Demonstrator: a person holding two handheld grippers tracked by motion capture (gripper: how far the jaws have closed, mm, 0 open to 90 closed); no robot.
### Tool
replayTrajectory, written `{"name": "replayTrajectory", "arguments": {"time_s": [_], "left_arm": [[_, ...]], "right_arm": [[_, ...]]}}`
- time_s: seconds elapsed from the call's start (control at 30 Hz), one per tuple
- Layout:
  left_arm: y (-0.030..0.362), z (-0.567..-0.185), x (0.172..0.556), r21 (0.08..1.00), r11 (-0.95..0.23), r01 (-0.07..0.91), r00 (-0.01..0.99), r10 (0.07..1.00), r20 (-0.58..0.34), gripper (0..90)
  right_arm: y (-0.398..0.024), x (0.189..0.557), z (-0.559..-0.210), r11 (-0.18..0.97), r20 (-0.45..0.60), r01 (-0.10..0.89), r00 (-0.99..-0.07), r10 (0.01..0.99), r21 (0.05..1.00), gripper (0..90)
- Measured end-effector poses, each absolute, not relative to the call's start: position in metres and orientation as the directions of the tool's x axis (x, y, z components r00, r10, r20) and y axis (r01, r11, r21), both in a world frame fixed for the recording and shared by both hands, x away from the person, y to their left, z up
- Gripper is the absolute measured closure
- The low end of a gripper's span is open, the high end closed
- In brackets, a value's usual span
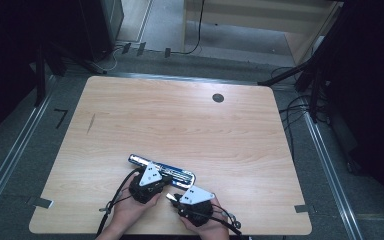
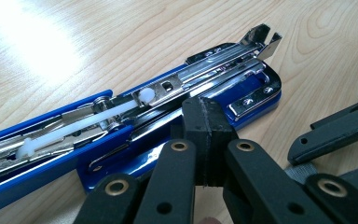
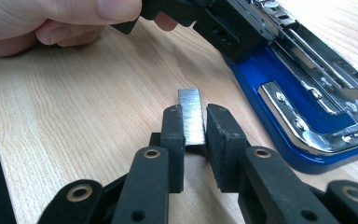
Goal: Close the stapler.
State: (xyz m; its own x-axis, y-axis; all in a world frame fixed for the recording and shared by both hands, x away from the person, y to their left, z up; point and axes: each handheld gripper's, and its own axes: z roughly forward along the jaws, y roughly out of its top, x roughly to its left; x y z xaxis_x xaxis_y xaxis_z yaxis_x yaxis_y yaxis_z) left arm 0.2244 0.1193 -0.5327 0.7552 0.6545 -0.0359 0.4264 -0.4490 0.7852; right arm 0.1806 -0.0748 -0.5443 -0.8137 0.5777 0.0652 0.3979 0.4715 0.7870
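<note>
a person sits at a pale wooden table (image 1: 190, 125) with a two-jaw tool in each hand, loading an opened blue and chrome metal stapler (image 1: 161, 170). the stapler lies flat near the person's edge of the table, hinged wide open, its long axis running left to right and tilted slightly away at the left.

the right gripper (image 3: 196, 123) pinches a short silvery strip of staples (image 3: 189, 114) between its black pads; the strip stands upright on edge and juts forward past the fingertips, its long axis along the jaws. the left gripper (image 2: 208, 135) has its jaws pressed together with nothing between them, and its tip rests against the blue base beside the open chrome staple channel (image 2: 200, 74), seemingly steadying the stapler.

from the strip, the channel lies ahead and to the right, just beside it but apart. in the high view the right gripper (image 1: 172, 196) is the nearer tool to the open end. as a judgement, the strip must be turned to run parallel with the channel before it can be lowered in.
</note>
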Motion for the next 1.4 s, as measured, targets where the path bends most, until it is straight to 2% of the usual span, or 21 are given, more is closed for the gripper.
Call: {"name": "replayTrajectory", "arguments": {"time_s": [0.4, 1.4], "left_arm": [[0.12, -0.533, 0.225, 0.785, -0.448, 0.427, 0.756, 0.654, -0.038, 90.0], [0.12, -0.533, 0.225, 0.785, -0.451, 0.425, 0.757, 0.653, -0.035, 90.0]], "right_arm": [[-0.079, 0.182, -0.544, 0.451, 0.115, 0.415, -0.824, 0.555, 0.79, 79.9], [-0.122, 0.193, -0.518, 0.415, 0.09, 0.391, -0.808, 0.582, 0.822, 80.1]]}}
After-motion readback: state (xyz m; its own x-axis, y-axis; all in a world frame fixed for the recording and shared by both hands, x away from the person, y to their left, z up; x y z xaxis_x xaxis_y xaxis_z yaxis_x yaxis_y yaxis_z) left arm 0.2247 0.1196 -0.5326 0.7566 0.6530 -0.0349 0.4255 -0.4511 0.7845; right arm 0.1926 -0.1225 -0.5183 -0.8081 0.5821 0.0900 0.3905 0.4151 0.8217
